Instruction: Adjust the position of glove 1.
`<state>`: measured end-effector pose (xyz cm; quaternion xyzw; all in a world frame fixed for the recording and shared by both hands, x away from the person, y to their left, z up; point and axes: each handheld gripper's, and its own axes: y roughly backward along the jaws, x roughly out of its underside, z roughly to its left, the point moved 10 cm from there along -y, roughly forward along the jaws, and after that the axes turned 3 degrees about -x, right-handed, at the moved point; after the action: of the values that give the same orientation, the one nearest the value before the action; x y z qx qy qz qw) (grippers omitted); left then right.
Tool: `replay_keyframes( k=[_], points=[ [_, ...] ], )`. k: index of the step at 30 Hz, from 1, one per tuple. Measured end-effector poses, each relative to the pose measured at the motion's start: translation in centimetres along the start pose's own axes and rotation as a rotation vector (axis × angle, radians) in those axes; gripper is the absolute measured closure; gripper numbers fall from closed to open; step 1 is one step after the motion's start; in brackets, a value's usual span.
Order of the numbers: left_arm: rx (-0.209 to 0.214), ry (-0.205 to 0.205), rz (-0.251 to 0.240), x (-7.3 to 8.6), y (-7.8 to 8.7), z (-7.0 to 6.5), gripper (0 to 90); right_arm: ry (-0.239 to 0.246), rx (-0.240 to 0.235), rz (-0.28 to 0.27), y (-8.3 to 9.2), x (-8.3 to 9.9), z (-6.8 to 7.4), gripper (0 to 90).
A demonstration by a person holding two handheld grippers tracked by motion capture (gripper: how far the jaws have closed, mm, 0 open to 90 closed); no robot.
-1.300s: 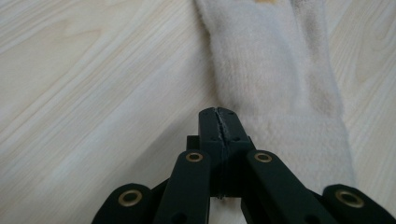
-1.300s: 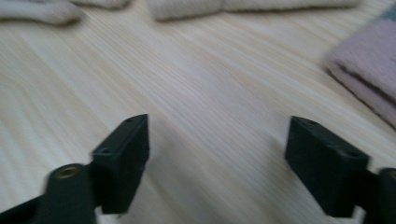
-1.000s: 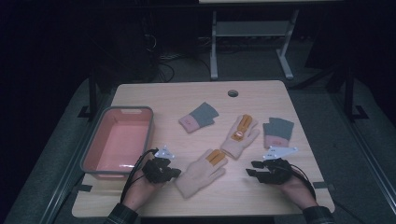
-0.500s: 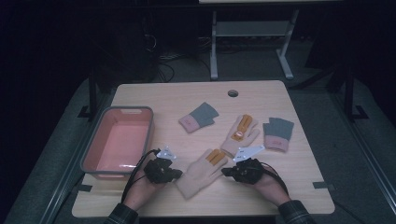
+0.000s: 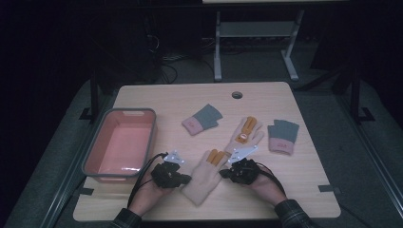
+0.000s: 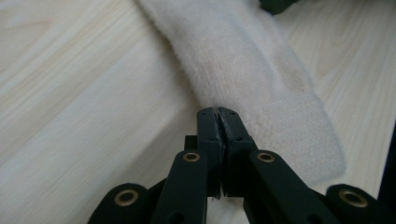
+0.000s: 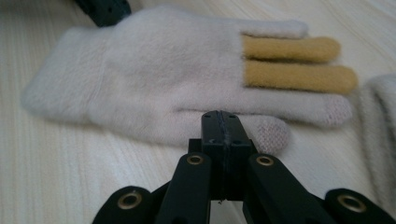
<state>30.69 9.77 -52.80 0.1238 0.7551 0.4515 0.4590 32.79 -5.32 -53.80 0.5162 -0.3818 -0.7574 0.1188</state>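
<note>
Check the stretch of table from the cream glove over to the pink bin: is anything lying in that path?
Nothing lies between the cream glove and the pink bin except the left gripper, which is shut at the glove's edge on that side.

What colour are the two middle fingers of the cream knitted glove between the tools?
Mustard yellow fingers, clearest in the right gripper view.

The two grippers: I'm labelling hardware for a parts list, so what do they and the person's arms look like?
Both the left gripper and right gripper are black, each topped by a grey three-cornered plate and trailing a black cable. Their tongs are black linkage arms with brass-coloured rivets. The person wears dark plaid sleeves.
</note>
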Motion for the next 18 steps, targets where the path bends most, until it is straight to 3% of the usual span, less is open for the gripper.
replay_keyframes(
  k=[9, 13, 18],
  points=[
    [0.076, -0.038, 0.003, -0.9, -1.0, -2.6, 87.5, -0.02, 0.026, -0.007, 0.4, 0.0, -1.3, 90.0],
    [0.115, -0.03, -0.012, -1.4, -1.5, -3.6, 87.5, -0.036, 0.034, -0.01, 0.1, -0.4, -1.8, 90.0],
    [0.143, -0.08, -0.012, -2.2, -2.6, -5.2, 87.5, -0.039, 0.045, -0.006, 0.0, -0.5, -2.2, 90.0]
  ],
)
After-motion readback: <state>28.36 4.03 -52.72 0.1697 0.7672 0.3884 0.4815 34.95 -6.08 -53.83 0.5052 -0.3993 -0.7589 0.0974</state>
